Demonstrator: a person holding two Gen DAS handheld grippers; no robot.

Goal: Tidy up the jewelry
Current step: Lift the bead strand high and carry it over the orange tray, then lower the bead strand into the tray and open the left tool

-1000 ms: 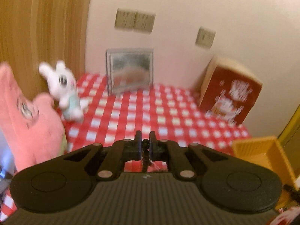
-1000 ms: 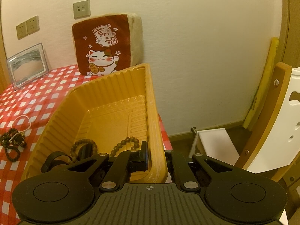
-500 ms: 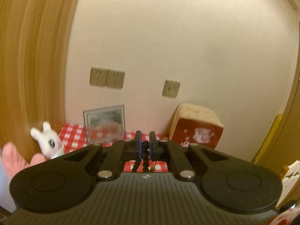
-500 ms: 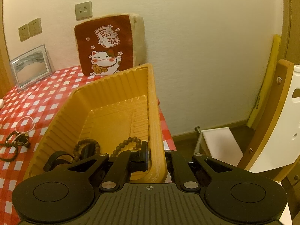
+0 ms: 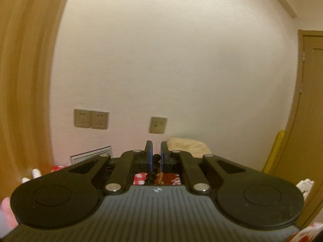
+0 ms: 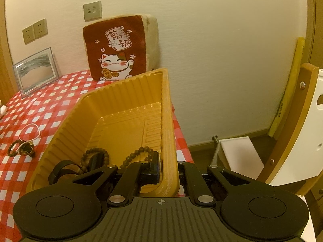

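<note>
My left gripper [image 5: 155,157] is shut on a string of dark beads [image 5: 155,162] that hangs down between its blue pads; it is raised and tilted up towards the wall. My right gripper [image 6: 168,166] is shut on the right wall of the yellow ribbed tray [image 6: 167,121] and holds it tilted. Inside the tray lie two brown bead bracelets [image 6: 139,155] [image 6: 94,155] and a black strap [image 6: 60,169]. More jewelry [image 6: 22,147] lies on the checked cloth left of the tray, with a white cord loop [image 6: 30,130].
A red-and-white checked tablecloth [image 6: 50,100] covers the table. A lucky-cat cushion [image 6: 119,48] and a framed picture [image 6: 35,71] lean on the back wall. A wooden chair [image 6: 298,125] and a white box [image 6: 238,153] stand to the right, off the table.
The left gripper has tilted steeply upward with the beads, so the table has dropped almost out of its view. The right gripper has shifted slightly, still holding the tray.
</note>
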